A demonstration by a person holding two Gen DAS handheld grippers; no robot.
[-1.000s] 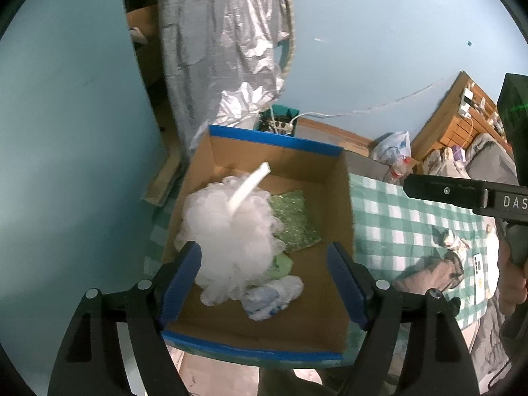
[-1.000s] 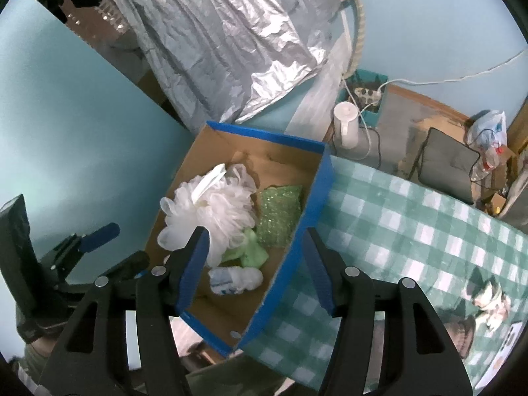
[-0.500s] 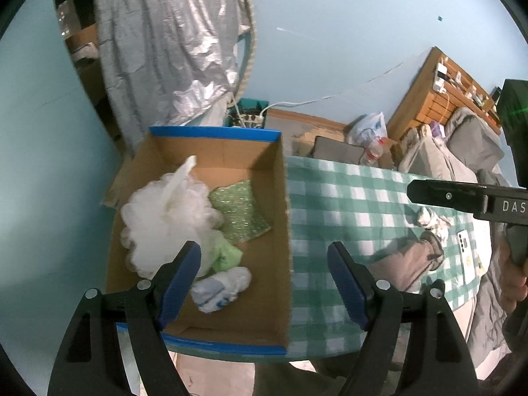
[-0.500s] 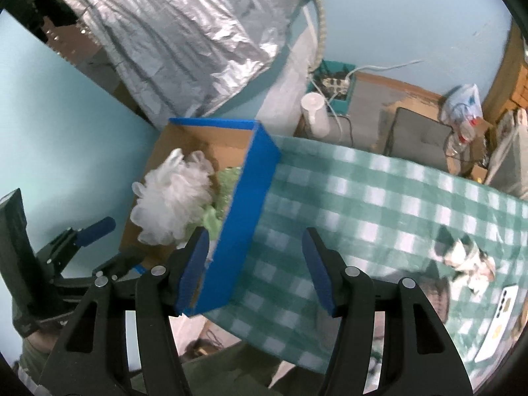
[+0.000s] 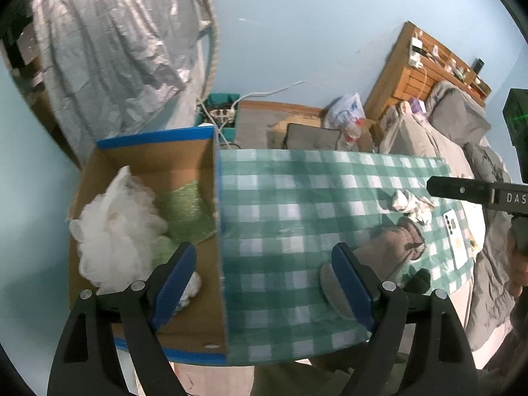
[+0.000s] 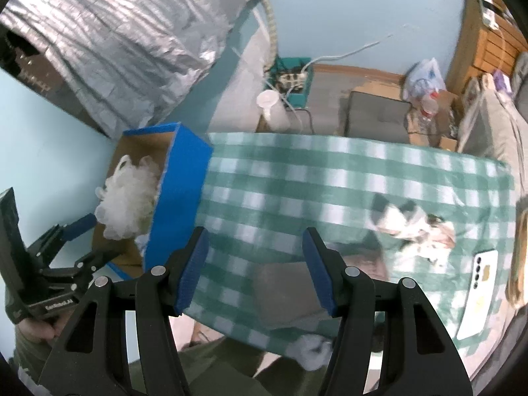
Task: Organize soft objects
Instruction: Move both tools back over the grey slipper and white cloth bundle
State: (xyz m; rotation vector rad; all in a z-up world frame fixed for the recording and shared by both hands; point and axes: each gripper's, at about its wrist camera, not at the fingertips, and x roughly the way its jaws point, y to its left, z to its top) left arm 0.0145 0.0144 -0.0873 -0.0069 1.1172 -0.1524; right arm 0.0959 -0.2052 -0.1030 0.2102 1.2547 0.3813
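A green checked table (image 5: 280, 204) holds a cardboard box (image 5: 211, 297) at its left end, already containing a white bath pouf (image 5: 112, 231) and green sponge (image 5: 188, 214). Both the left gripper (image 5: 264, 283) and right gripper (image 6: 254, 270) hover open and empty. A brown slipper (image 5: 379, 250) and crumpled cloth (image 5: 409, 203) remain on the table, well apart from the box; a hurried reach could likely pinch the tablecloth or knock the phone (image 5: 457, 241) beside them.

Pale blue walls (image 5: 297, 33), a silver foil sheet (image 5: 109, 52) hanging, wooden headboard (image 5: 412, 76) by the bed
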